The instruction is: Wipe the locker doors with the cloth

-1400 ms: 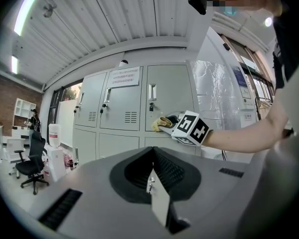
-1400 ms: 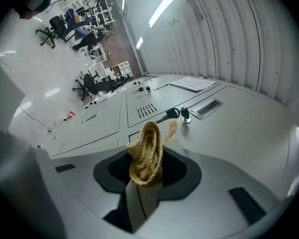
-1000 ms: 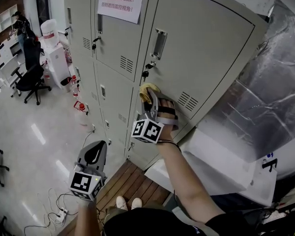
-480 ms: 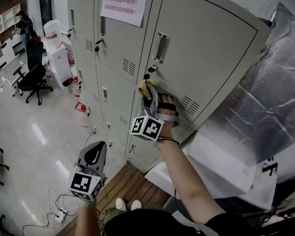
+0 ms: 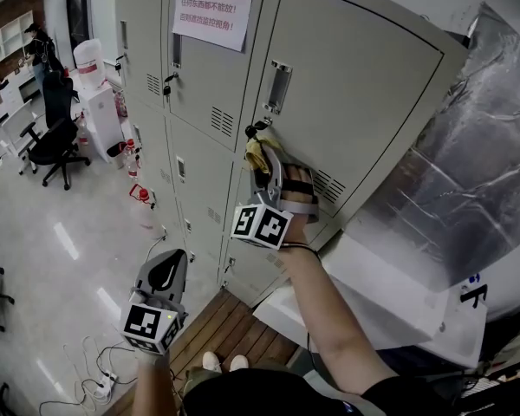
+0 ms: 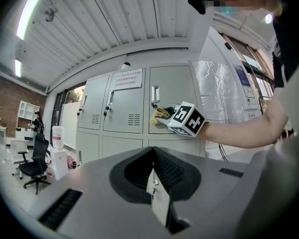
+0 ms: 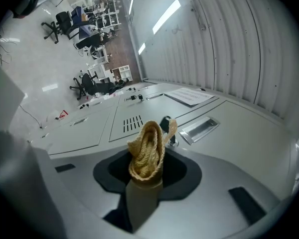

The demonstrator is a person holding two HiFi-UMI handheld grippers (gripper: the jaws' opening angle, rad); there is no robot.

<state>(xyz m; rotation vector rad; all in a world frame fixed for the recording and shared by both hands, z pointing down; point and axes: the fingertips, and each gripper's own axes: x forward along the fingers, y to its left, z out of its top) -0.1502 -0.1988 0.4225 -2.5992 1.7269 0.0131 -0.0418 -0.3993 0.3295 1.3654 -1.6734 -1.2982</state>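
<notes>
The yellow cloth [image 7: 148, 151] is pinched tight in the right gripper [image 7: 145, 183] w/ a wad left sticking out past the tips, prob so fabric, not metal, gets pressed on the locker door [image 5: 364, 76] just below the lock [image 5: 262, 126]. The left gripper [image 6: 153, 183] is kept low & away, jaws closed on nothing. Vs 1 s ago, the cloth is shifted up, nearer the lock.

Ceiling strips [image 6: 32, 9] lit everything brightly; the floor [image 5: 65, 237] glared, and fisheye edges bent into black corners
</notes>
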